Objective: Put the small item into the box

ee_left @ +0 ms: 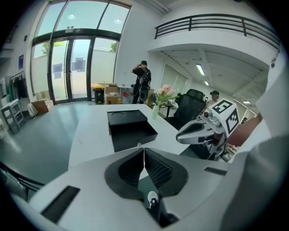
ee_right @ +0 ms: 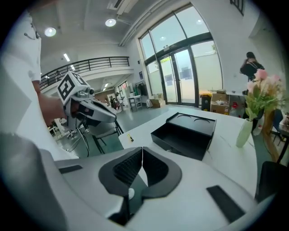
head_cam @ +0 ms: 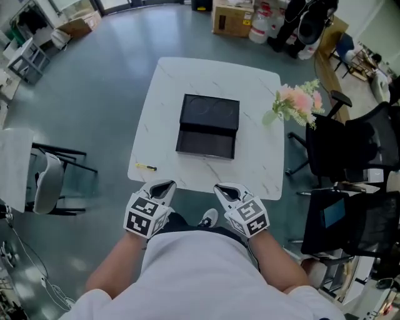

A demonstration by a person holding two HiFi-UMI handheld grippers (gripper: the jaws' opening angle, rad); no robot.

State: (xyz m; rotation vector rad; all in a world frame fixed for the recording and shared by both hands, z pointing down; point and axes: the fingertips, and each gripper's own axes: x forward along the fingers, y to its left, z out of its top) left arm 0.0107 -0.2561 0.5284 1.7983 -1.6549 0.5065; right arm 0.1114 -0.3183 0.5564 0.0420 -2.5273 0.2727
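Observation:
A black box (head_cam: 207, 128) lies open in the middle of the white table (head_cam: 256, 169), its lid folded back on the far side. The small item (head_cam: 147, 167), a thin yellow and black thing, lies on the table near the front left corner. My left gripper (head_cam: 166, 185) and right gripper (head_cam: 223, 188) hover side by side just short of the table's front edge, both shut and holding nothing. In the right gripper view the box (ee_right: 185, 133) sits ahead and the small item (ee_right: 131, 137) lies to its left. In the left gripper view the box (ee_left: 131, 128) lies straight ahead.
A vase of pink flowers (head_cam: 294, 103) stands at the table's right edge. Black office chairs (head_cam: 350, 144) crowd the right side, and a pale chair (head_cam: 50, 181) stands on the left. Cardboard boxes (head_cam: 232, 19) sit on the floor beyond the table.

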